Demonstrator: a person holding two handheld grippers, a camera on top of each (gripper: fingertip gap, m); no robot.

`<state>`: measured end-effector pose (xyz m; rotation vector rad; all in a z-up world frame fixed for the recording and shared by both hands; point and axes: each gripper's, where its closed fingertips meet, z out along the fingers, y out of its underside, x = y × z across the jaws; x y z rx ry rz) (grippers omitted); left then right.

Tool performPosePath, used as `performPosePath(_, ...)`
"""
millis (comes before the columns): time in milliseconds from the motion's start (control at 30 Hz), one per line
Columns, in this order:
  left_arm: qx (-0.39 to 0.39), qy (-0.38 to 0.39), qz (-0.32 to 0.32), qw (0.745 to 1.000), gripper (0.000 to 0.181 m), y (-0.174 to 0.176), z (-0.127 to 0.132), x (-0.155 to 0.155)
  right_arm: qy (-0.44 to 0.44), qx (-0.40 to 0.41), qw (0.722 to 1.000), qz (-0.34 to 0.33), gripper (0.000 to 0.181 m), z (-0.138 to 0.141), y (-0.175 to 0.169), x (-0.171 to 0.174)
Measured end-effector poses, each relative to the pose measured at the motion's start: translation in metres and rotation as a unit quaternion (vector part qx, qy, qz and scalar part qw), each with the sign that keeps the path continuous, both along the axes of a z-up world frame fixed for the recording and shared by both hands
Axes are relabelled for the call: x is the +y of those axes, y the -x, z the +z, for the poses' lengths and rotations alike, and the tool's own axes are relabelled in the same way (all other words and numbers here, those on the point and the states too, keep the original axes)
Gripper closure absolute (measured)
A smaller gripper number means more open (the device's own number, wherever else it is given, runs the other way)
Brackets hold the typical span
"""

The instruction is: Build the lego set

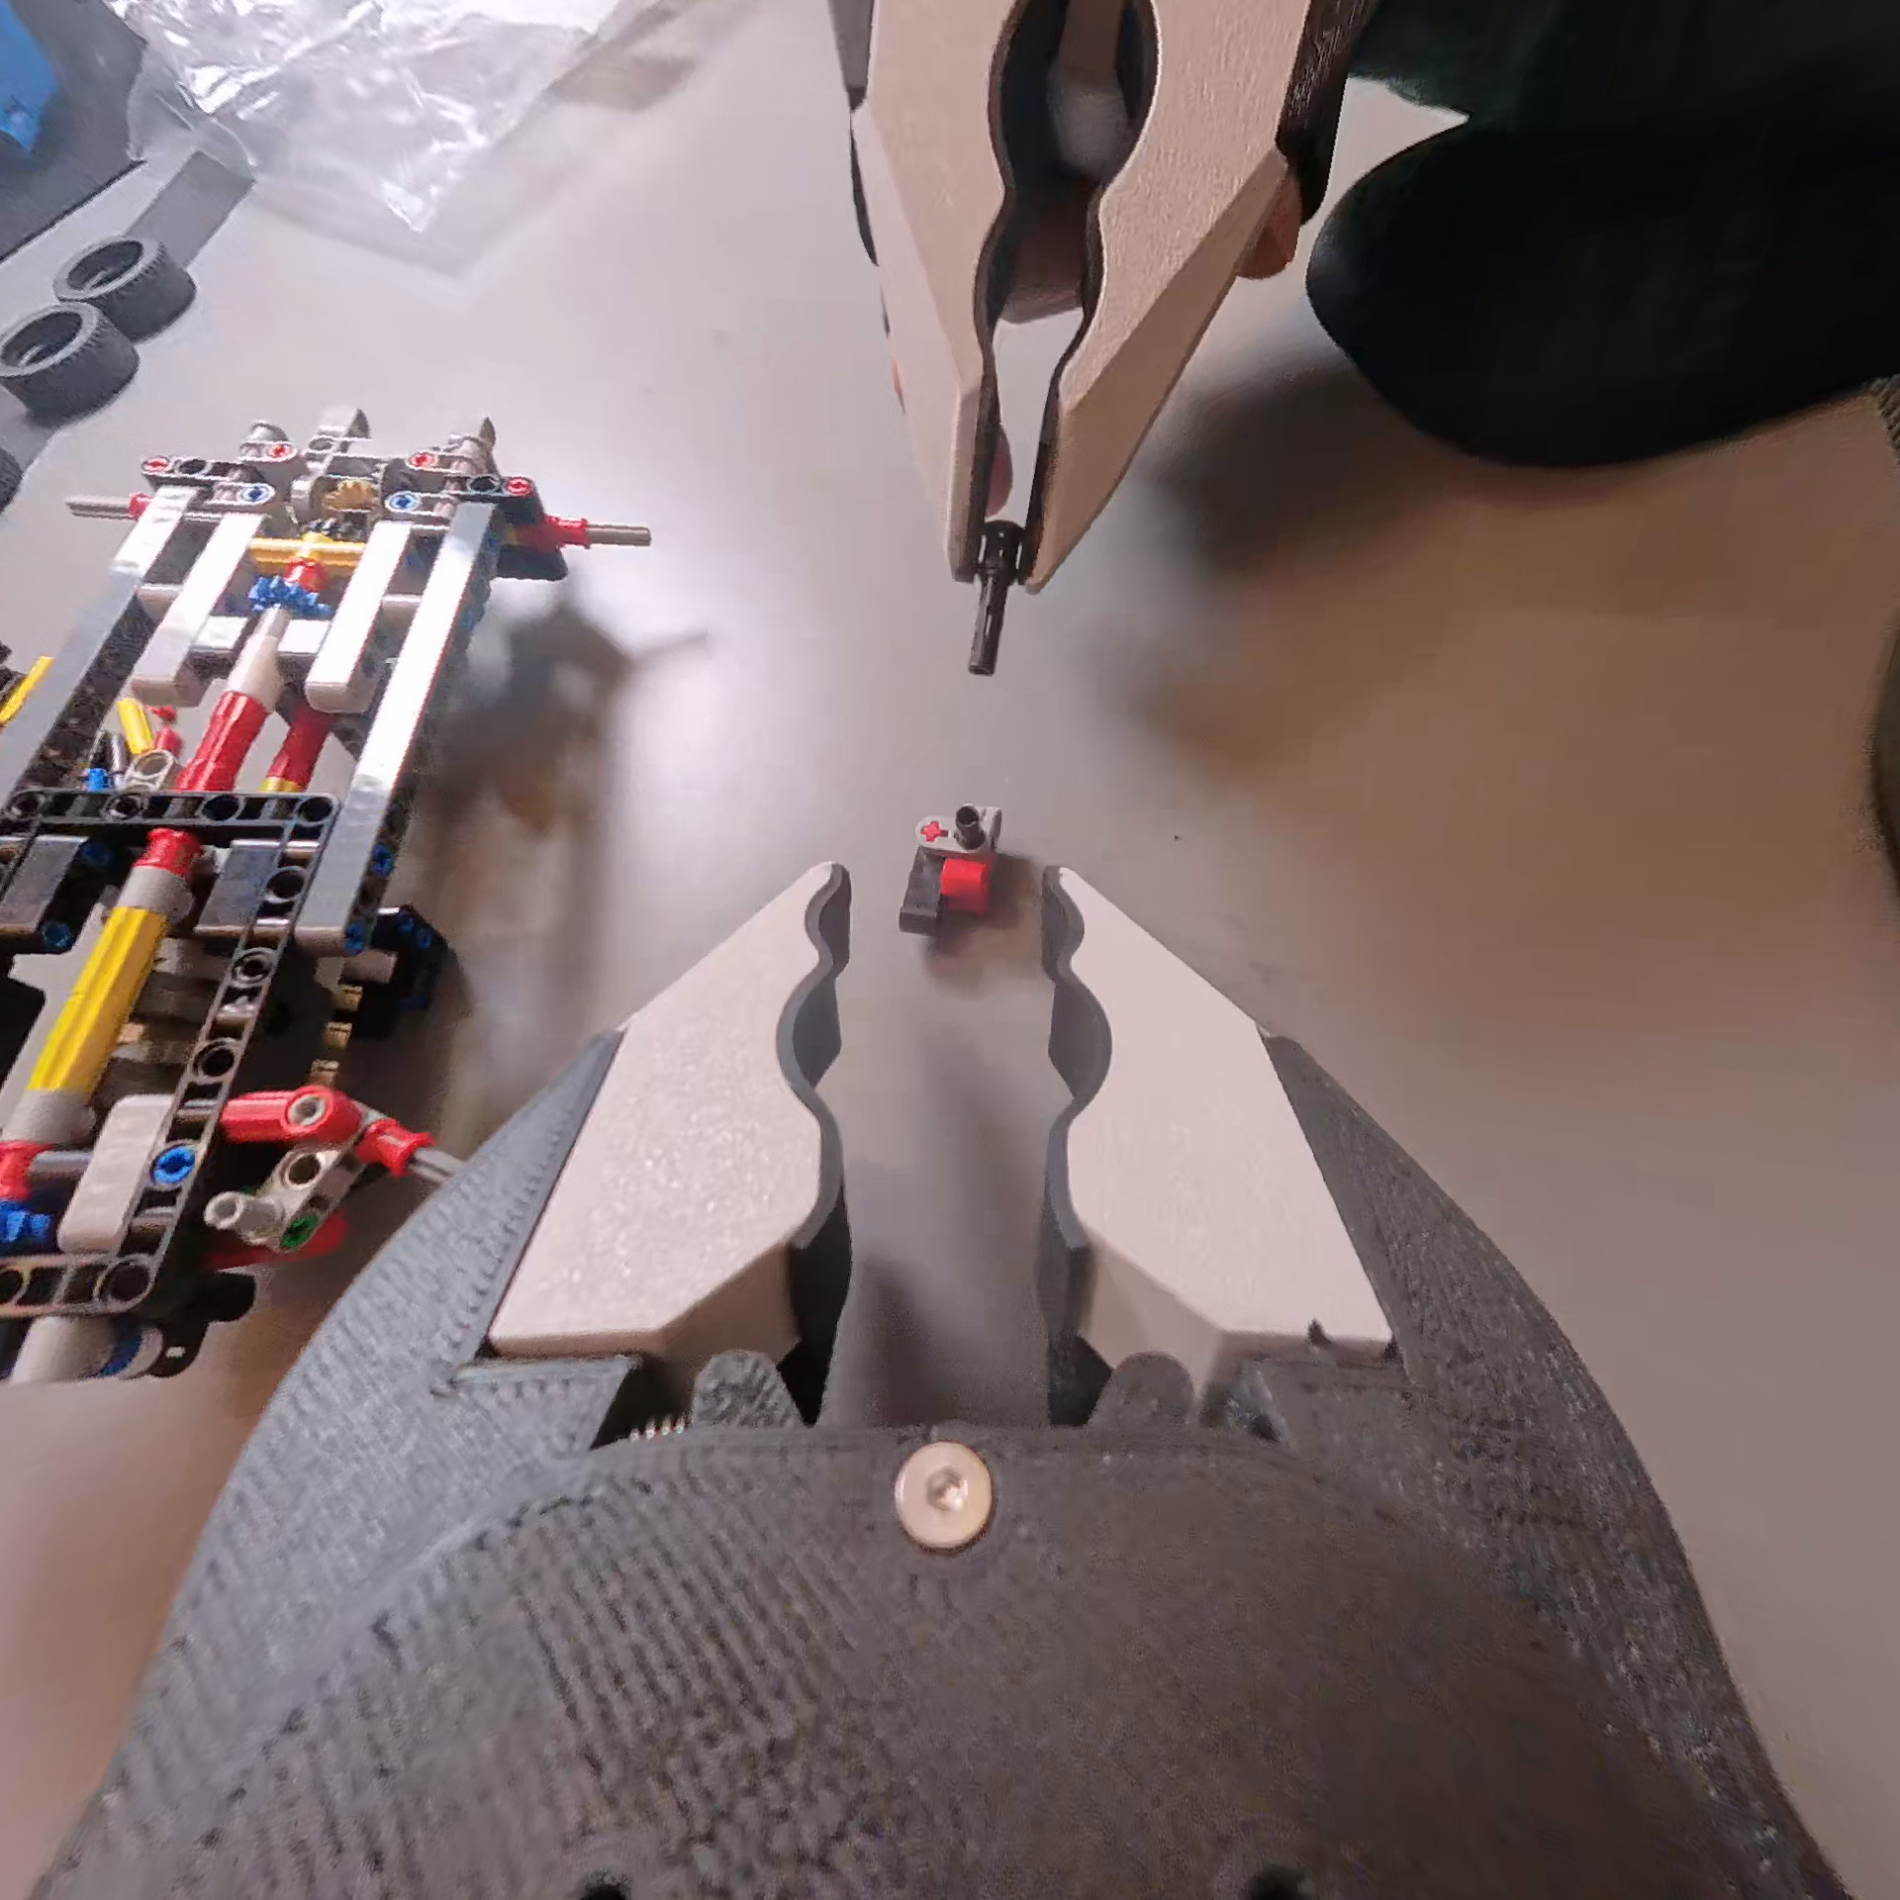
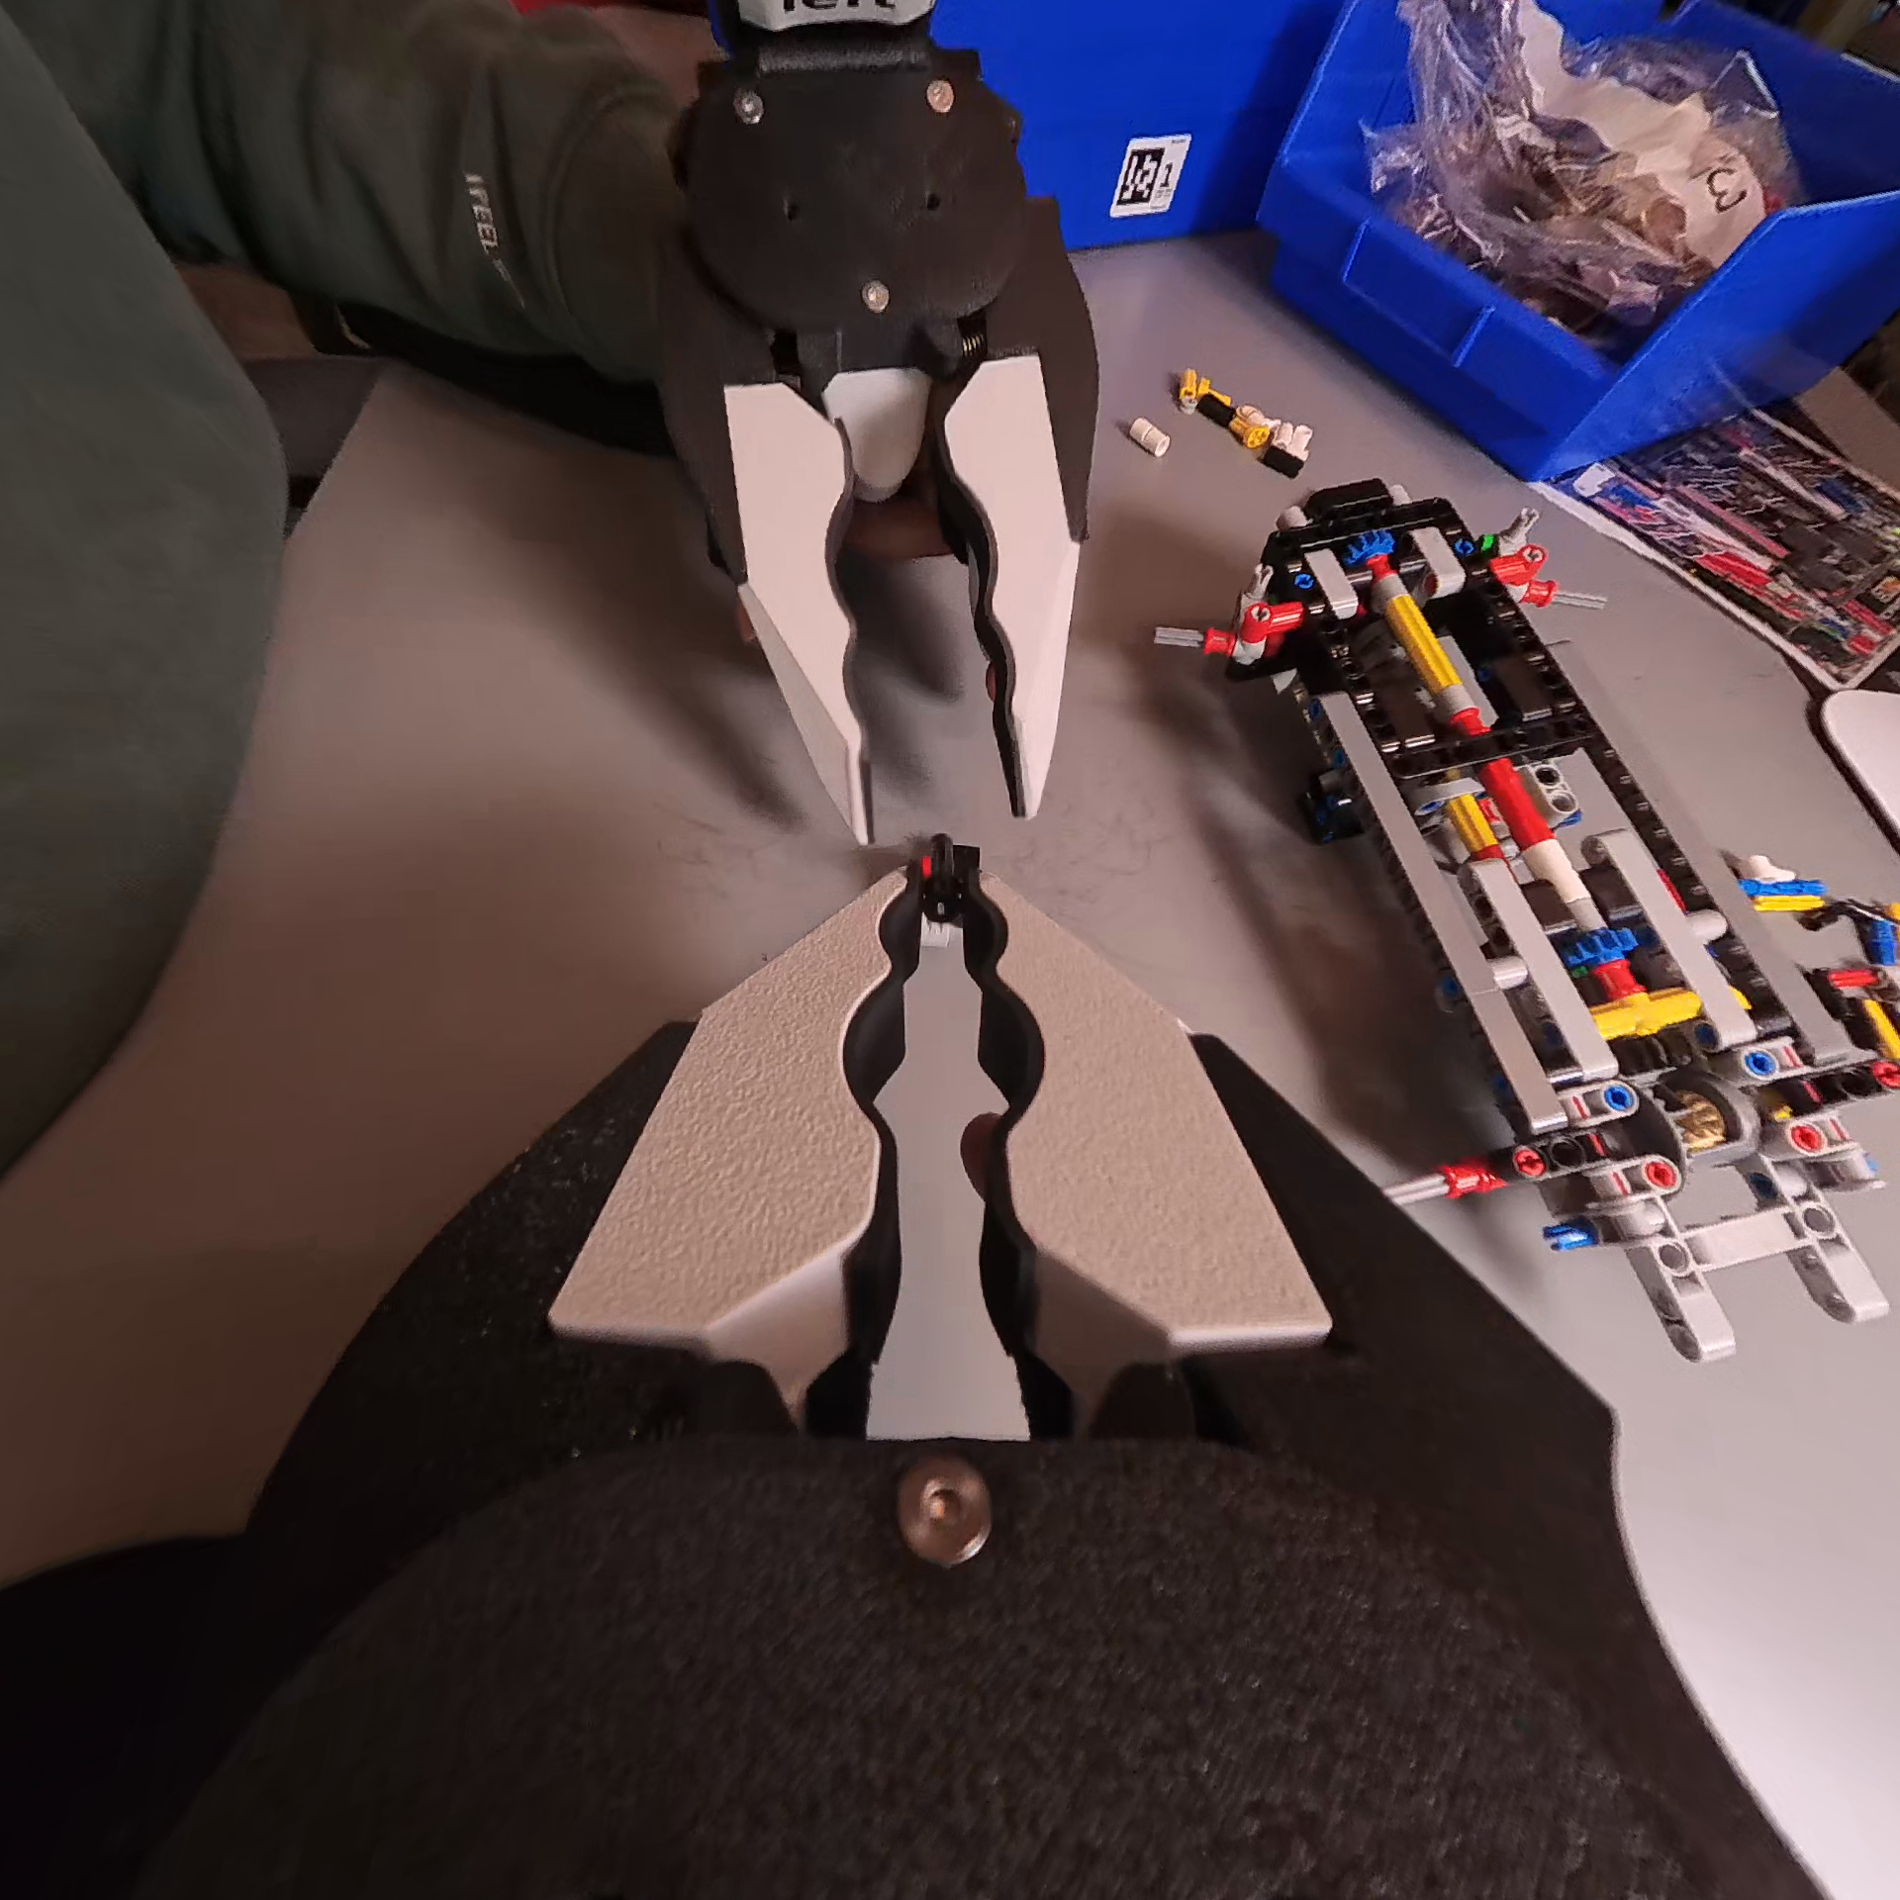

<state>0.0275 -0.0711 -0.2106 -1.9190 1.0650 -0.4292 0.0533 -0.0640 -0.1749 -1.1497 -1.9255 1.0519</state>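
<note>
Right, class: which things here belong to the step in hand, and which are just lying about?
In use:
right gripper
black pin
small red and grey assembly
left gripper

Lying about:
chassis
tyres
blue bins
loose pieces

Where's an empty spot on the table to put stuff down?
Bare grey tabletop lies between the green sleeve and the long grey-and-black Lego chassis. Crowded: around the chassis, with loose pieces, blue bins and a booklet.

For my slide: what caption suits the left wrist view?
Open left gripper frames a small subassembly; right gripper brings a black pin.
</note>
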Motion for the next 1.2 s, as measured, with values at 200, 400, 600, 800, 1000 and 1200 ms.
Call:
performPosePath(200,0.041,-0.003,-0.008,0.999,0.146,-0.006,-0.011,0.005,-0.003,0.002,1.0,-0.008,0.177,-0.001,0.002,0.002)
performPosePath(400,0.065,-0.008,-0.009,0.998,0.161,-0.007,-0.017,0.006,-0.006,0.004,1.0,-0.015,0.177,-0.003,0.004,0.004)
performPosePath(600,0.073,-0.014,0.002,0.997,0.165,-0.005,-0.017,0.008,-0.006,-0.007,1.0,-0.013,0.177,-0.008,0.004,0.003)
performPosePath(800,0.07,-0.012,0.01,0.997,0.165,-0.002,-0.017,0.008,-0.005,-0.015,1.0,-0.012,0.177,-0.013,0.005,0.002)
performPosePath(1000,0.065,-0.008,0.015,0.998,0.165,-0.001,-0.017,0.009,-0.007,-0.022,1.0,-0.012,0.177,-0.017,0.006,0.002)
performPosePath(1200,0.063,-0.005,0.016,0.998,0.165,0.0,-0.018,0.008,-0.014,-0.037,0.999,-0.01,0.177,-0.025,0.006,-0.001)
